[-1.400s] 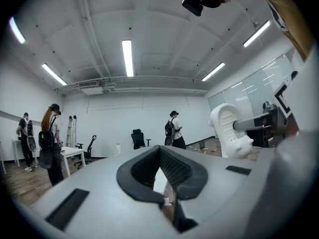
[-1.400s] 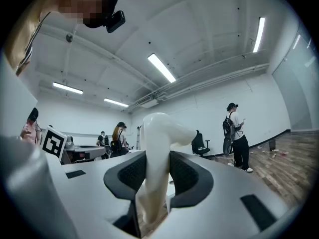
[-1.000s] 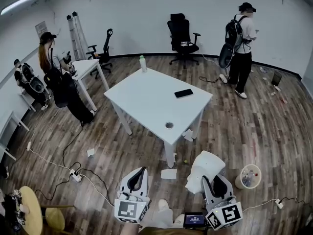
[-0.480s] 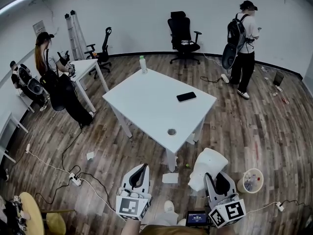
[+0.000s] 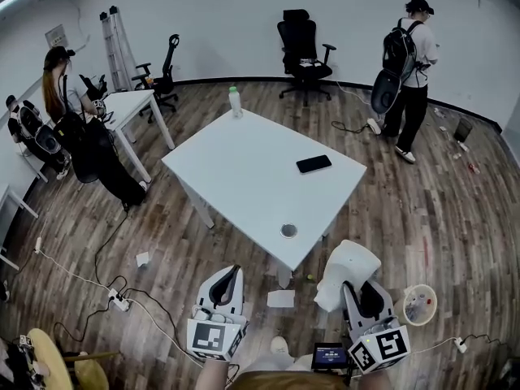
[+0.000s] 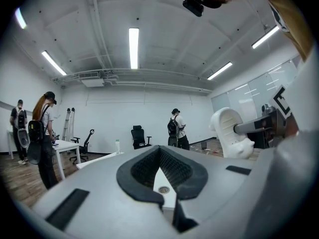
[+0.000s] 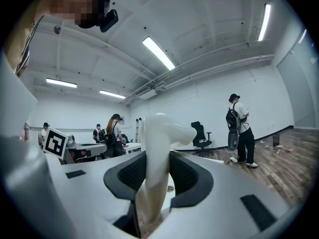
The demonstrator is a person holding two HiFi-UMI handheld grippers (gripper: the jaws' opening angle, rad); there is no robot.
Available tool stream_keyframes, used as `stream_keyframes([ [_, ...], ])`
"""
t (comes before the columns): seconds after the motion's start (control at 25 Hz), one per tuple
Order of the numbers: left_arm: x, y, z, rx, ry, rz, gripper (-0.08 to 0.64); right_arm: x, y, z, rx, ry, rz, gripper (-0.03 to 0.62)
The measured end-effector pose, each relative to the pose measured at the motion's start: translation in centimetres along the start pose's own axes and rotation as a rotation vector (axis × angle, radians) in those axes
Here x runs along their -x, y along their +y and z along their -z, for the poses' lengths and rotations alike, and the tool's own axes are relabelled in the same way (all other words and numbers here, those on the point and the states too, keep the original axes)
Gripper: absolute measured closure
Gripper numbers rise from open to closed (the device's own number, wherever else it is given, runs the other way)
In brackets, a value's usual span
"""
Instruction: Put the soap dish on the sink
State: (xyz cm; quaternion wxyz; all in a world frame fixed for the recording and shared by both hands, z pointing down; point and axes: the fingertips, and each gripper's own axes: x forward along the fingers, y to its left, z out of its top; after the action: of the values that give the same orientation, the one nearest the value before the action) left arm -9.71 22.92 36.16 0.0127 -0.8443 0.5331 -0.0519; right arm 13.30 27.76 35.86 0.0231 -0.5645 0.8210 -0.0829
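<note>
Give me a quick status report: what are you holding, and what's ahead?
Left gripper: jaws shut, empty. Right gripper: jaws clamped on the soap dish. No sink in view; white table straight ahead.

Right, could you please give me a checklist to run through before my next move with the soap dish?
1. Grip on the soap dish: ok. The right gripper has its jaws closed on it, and it stands upright between them.
2. Left gripper free: ok. Its jaws are together with nothing between them.
3. Sink located: not ok. No sink shows in any view.
4. Way ahead: not ok. The white table stands straight ahead, with paper on the floor by its leg.
5. Bystanders clear: ok. The person at the far right and the people by the left wall stand far off.
</note>
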Motion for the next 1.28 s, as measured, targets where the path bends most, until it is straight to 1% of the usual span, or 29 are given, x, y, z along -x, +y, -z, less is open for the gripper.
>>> stream_keyframes([
  [0.16,-1.9,0.7,0.8,0.018,0.018,0.002,0.553,-2.3,-0.6,0.2,-0.008,0.022,-0.006,0.465],
  [0.36,-4.3,2.6,1.8,0.038,0.038,-0.023,0.552,-6.5,-0.7,0.5,-0.007,0.047,-0.05,0.465],
  [0.56,-8.4,5.3,2.6,0.054,0.057,-0.06,0.553,-11.9,-2.5,0.7,-0.013,0.062,-0.086,0.465],
  [0.72,-12.3,6.0,2.7,0.048,0.073,-0.063,0.552,-15.3,-4.7,0.6,-0.023,0.08,-0.113,0.465],
  [0.88,-16.6,5.7,2.5,0.04,0.079,-0.06,0.554,-18.1,-7.7,0.7,-0.034,0.098,-0.117,0.465],
  [1.0,-18.8,5.5,2.6,0.021,0.085,-0.053,0.553,-20.1,-9.3,0.9,-0.04,0.103,-0.127,0.465],
  [1.12,-20.8,6.3,2.9,0.028,0.093,-0.059,0.554,-22.3,-10.5,0.7,-0.032,0.104,-0.131,0.465],
  [1.28,-23.2,7.9,2.5,0.032,0.09,-0.055,0.552,-24.6,-11.8,0.6,-0.049,0.118,-0.102,0.465],
])
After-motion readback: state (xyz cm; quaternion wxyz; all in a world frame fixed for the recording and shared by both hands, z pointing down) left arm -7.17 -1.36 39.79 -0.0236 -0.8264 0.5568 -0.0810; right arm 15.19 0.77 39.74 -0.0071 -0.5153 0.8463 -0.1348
